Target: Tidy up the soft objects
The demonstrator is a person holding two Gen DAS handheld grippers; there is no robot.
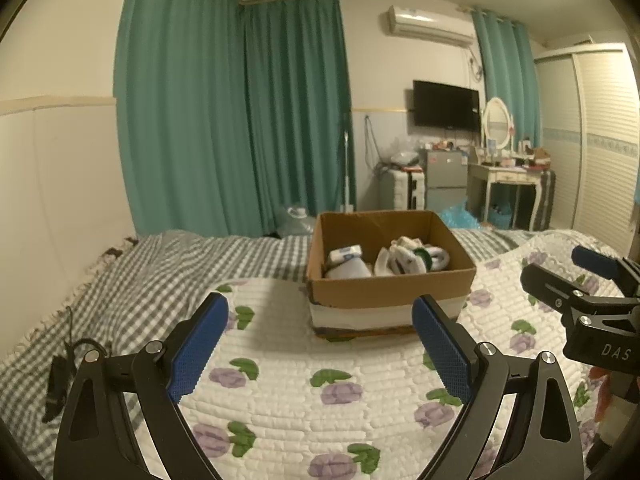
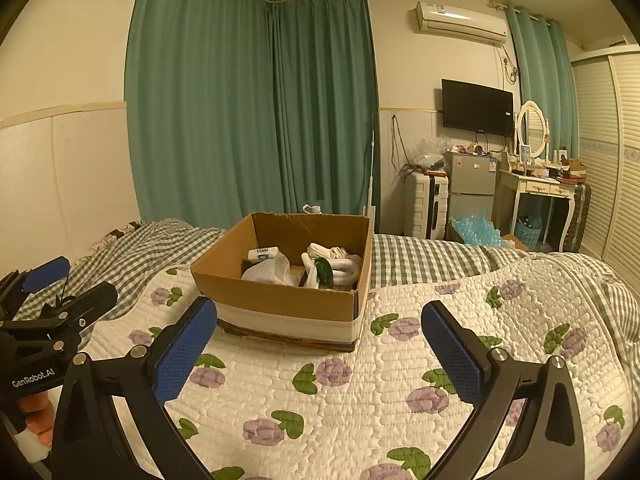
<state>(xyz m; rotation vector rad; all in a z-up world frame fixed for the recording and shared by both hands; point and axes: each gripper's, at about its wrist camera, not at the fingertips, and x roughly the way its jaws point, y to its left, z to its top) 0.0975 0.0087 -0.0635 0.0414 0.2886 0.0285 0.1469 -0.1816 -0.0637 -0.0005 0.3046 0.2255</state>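
An open cardboard box (image 1: 384, 294) (image 2: 280, 300) stands on a white quilt with purple flowers (image 1: 304, 392) (image 2: 360, 392). Inside lie white socks with a green patch (image 1: 412, 258) (image 2: 332, 266), a small white tissue pack (image 1: 345, 255) (image 2: 262, 254) and a white bag (image 2: 268, 270). My left gripper (image 1: 320, 346) is open and empty, over the quilt just short of the box. My right gripper (image 2: 318, 350) is open and empty, also in front of the box. Each gripper shows at the edge of the other's view.
A grey checked sheet (image 1: 132, 280) covers the bed beyond the quilt. A black cable (image 1: 60, 372) lies on it at left. Green curtains (image 1: 240, 120), a suitcase (image 2: 426, 204), a small fridge (image 2: 472, 188), a dressing table (image 2: 540, 196) and a wardrobe (image 1: 600, 140) stand beyond.
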